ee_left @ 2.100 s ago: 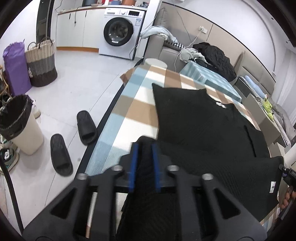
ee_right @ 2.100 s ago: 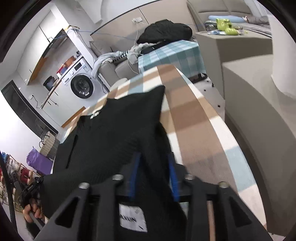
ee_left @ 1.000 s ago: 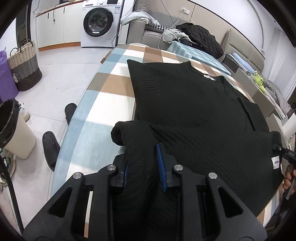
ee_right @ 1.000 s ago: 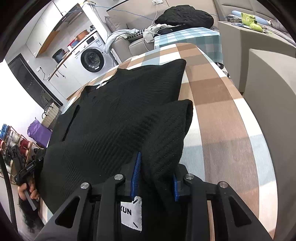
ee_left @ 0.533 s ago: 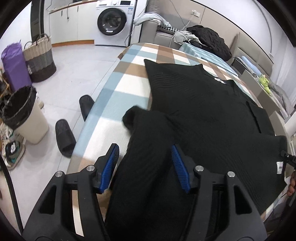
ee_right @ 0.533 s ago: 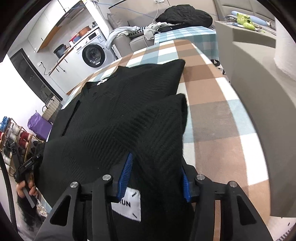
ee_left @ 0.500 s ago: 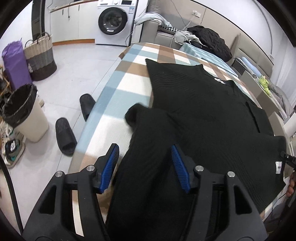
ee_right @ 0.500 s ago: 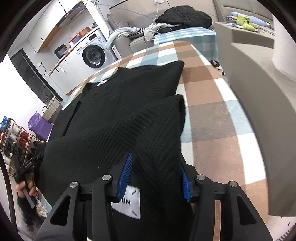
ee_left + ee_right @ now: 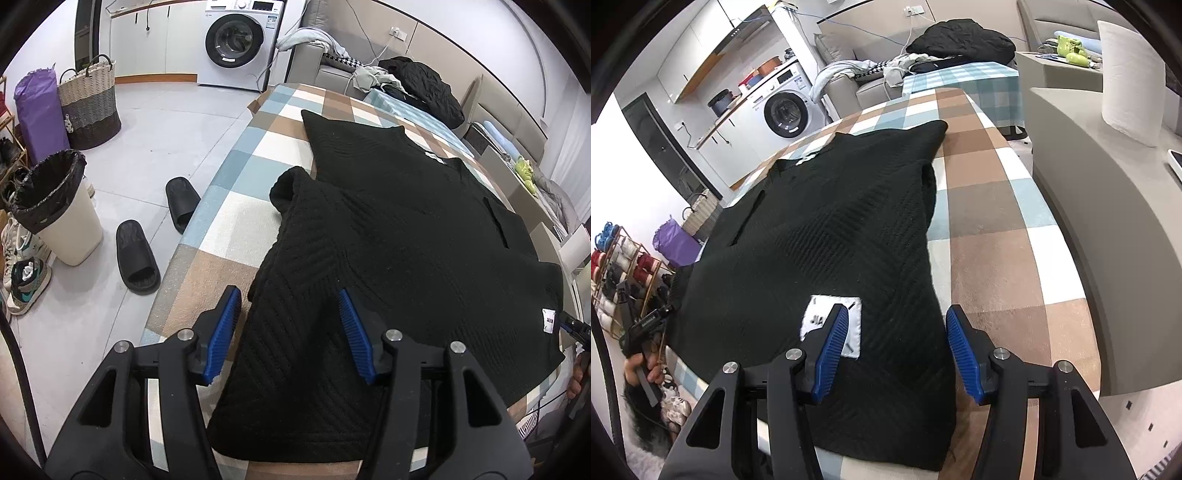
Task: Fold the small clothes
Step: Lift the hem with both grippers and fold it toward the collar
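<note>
A black knitted sweater (image 9: 406,229) lies flat on the checked tablecloth (image 9: 236,206), both sleeves folded in over its body. My left gripper (image 9: 288,299) hovers over the folded left sleeve; the cloth lies loose between its blue pads, untouched, and its jaws are closing a little. In the right wrist view the sweater (image 9: 831,221) shows a white label (image 9: 831,321) near the hem. My right gripper (image 9: 897,314) stands above that hem edge, its jaws opening, with fabric below them but not pinched.
On the floor to the left are a bin (image 9: 55,206), two black slippers (image 9: 136,254), shoes (image 9: 26,273) and a woven basket (image 9: 90,99). A grey ledge (image 9: 1089,221) with a paper roll (image 9: 1130,74) runs along the table's right side. A hand (image 9: 639,350) holds the other gripper.
Both grippers were shut on the sleeves, laid them over the sweater's body, then opened and let go. Both have since drawn back toward the near edge.
</note>
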Tool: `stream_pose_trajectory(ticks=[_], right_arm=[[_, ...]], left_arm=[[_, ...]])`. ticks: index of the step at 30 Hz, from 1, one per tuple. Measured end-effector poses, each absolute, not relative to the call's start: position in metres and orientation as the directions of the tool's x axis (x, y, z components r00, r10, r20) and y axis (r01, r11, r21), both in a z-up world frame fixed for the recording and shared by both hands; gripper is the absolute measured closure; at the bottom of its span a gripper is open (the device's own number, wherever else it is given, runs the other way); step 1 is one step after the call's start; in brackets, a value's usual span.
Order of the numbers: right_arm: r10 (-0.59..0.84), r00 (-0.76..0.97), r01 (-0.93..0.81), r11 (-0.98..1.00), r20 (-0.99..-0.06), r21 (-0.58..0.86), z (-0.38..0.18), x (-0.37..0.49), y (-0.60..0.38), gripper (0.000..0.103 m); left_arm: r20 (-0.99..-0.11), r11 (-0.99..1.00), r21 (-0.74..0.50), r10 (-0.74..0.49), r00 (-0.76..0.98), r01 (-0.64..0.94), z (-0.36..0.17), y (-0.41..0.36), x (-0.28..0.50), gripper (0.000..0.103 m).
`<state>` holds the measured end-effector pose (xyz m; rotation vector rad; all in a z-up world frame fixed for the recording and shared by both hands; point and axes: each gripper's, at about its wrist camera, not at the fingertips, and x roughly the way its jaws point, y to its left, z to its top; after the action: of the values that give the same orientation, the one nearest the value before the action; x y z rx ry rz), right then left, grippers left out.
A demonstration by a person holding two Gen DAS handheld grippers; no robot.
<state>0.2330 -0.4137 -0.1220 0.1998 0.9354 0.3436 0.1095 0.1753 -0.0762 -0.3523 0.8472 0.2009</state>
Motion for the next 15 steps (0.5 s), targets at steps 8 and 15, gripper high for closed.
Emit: stream_pose_trajectory(ticks=[8,15], right_arm=[[0.375,0.539,-0.226,0.927,-0.754,0.3,-0.126,0.237,-0.405,0.059],[0.34,0.627,-0.263,0.939,-0.7,0.221,-0.104,0.226,-0.403,0.098]], left_arm=[[-0.744,0.923,-0.213,0.059,0.665,-0.32,-0.069,0.173,0.113,0.076],[-0.685,0.925,-0.23,0.066,0.726,-0.302,-0.05,0.177,0.103,0.096]])
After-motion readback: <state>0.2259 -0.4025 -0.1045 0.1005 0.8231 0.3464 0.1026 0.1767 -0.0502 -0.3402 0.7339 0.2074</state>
